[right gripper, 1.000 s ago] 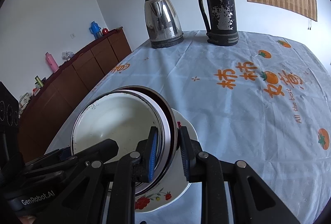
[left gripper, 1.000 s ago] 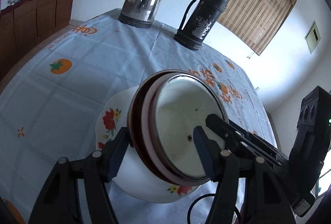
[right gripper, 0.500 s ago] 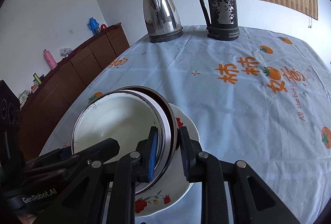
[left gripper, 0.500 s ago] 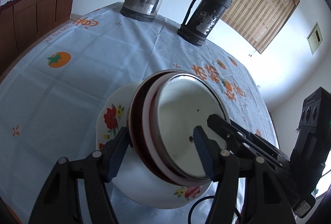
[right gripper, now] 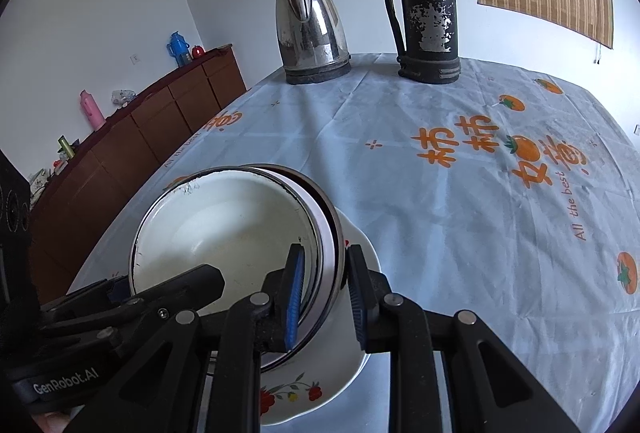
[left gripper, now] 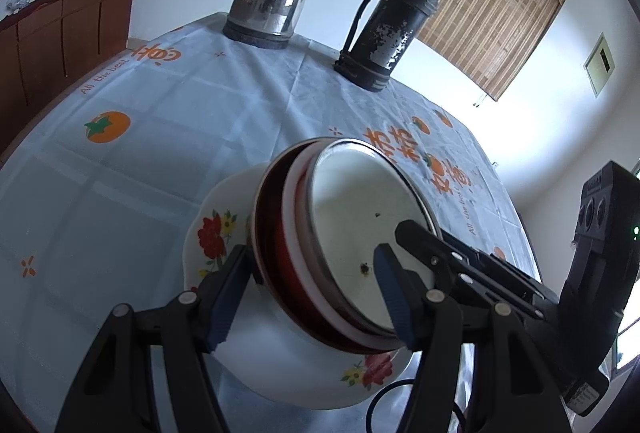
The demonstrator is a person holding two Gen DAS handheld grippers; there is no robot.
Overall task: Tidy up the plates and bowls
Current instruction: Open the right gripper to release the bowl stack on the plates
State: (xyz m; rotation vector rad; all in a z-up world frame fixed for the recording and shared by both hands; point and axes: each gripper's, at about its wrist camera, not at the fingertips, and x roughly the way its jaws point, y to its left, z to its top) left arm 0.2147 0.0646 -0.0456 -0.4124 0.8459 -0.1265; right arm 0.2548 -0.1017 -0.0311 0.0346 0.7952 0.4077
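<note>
Two grippers hold one stack of nested bowls (left gripper: 352, 233) tilted on edge above a flowered plate (left gripper: 212, 233), which lies on the desk (left gripper: 160, 137). Left gripper (left gripper: 308, 293): fingers (left gripper: 224, 297) stand wide and straddle the whole stack, one pad against the dark outer bowl's underside, the other on the white inner face of the enamel bowl. Right gripper (right gripper: 324, 293): fingers (right gripper: 294, 293) are drawn close and clamped on the stack's rim, the blue pad inside the white bowl, the other outside. In the right wrist view the left gripper's body carries the readable marking "GenRobot.AI". Stack make-up, seen from the left wrist: dark red-brown bowl outermost, a white layer, then the metal-rimmed white bowl innermost with small chips. Desk covering: pale blue cloth (right gripper: 460, 213) printed with orange persimmons, orange Chinese characters and the words "All the best". At the far edge stand a steel kettle (right gripper: 310, 37) and, just beside it, a worn black flask (right gripper: 426, 5), both upright. A brown sideboard (right gripper: 132, 137) lines the wall, carrying pink and blue bottles; their labels are too small to read
</note>
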